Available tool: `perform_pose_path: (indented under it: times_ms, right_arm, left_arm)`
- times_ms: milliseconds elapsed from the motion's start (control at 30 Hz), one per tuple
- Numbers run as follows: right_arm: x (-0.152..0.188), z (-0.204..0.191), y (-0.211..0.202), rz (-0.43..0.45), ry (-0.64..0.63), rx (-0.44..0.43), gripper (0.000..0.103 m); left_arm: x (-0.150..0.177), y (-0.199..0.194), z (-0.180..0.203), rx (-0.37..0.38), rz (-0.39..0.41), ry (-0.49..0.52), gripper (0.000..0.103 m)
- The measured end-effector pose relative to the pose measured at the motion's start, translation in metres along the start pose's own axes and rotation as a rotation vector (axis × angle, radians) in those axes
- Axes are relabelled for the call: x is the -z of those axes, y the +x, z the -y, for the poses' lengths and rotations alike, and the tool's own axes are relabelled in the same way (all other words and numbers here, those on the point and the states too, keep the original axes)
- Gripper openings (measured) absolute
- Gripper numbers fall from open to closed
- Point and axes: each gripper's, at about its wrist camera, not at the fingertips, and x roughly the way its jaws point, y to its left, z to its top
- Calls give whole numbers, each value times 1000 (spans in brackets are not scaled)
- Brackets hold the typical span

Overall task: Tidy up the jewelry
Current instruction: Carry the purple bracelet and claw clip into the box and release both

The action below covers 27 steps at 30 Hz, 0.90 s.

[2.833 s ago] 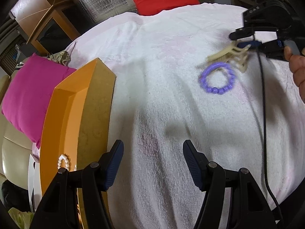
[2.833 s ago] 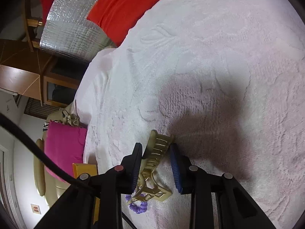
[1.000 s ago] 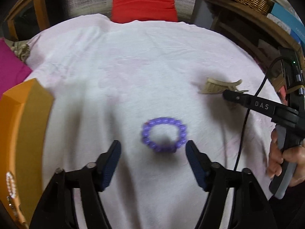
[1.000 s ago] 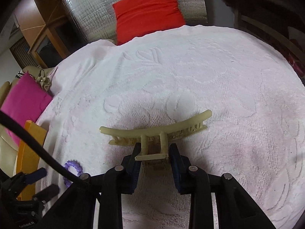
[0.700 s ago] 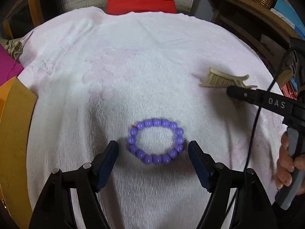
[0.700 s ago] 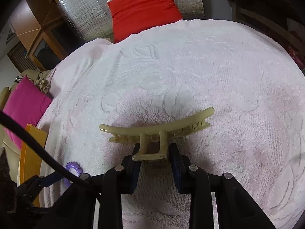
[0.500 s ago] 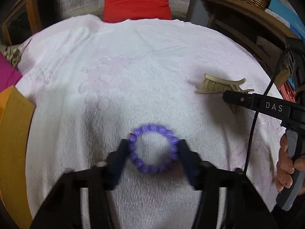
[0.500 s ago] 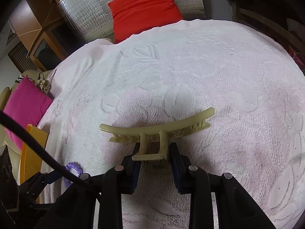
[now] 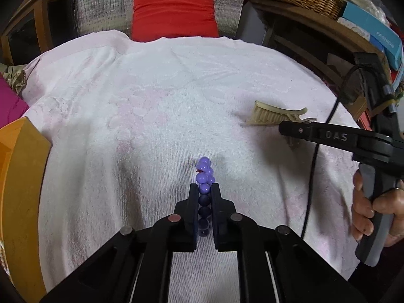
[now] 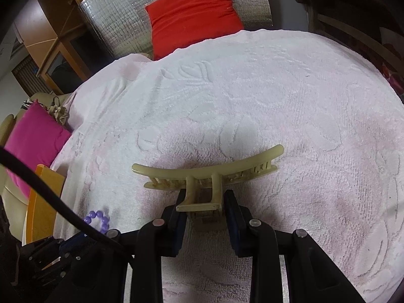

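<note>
The left hand-held gripper [image 9: 204,189] has just closed, and its pads now clamp the purple bead bracelet [image 9: 204,176], squeezing the loop into a narrow double row that sticks out past the fingertips, over the pale pink towel [image 9: 156,101]. The right hand-held gripper [image 10: 204,199] is clamped on the handle tabs of the cream hair claw clip [image 10: 207,169], whose long toothed body lies crosswise just ahead of the fingertips, down on the towel.

Around the left hand-held gripper the towel is bare ahead and to both sides. To its left stands the orange tray [image 9: 22,176], its near corner well apart from the bracelet. To its right, the right hand-held gripper and the hand [image 9: 373,212] holding it take up the towel's right edge, with a black cable [image 9: 313,171] hanging across. At the far edge a red cushion [image 9: 174,12] leans on a quilted silver backing [image 9: 101,5]; a magenta cushion [image 10: 32,146] lies beyond the left edge.
</note>
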Motion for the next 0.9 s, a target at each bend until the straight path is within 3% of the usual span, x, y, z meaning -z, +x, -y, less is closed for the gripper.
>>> perform_pose_path:
  times_ms: [200, 500, 900]
  right_arm:
    - [1, -11, -7, 28, -23, -12, 29]
    - [12, -58, -18, 57, -117, -29, 29]
    - [41, -134, -42, 102, -221, -107, 28]
  left_arm:
    - [14, -38, -10, -2, 59, -45, 9]
    - [38, -108, -46, -23, 149, -150, 9]
    - [65, -191, -102, -171, 263, -196, 9]
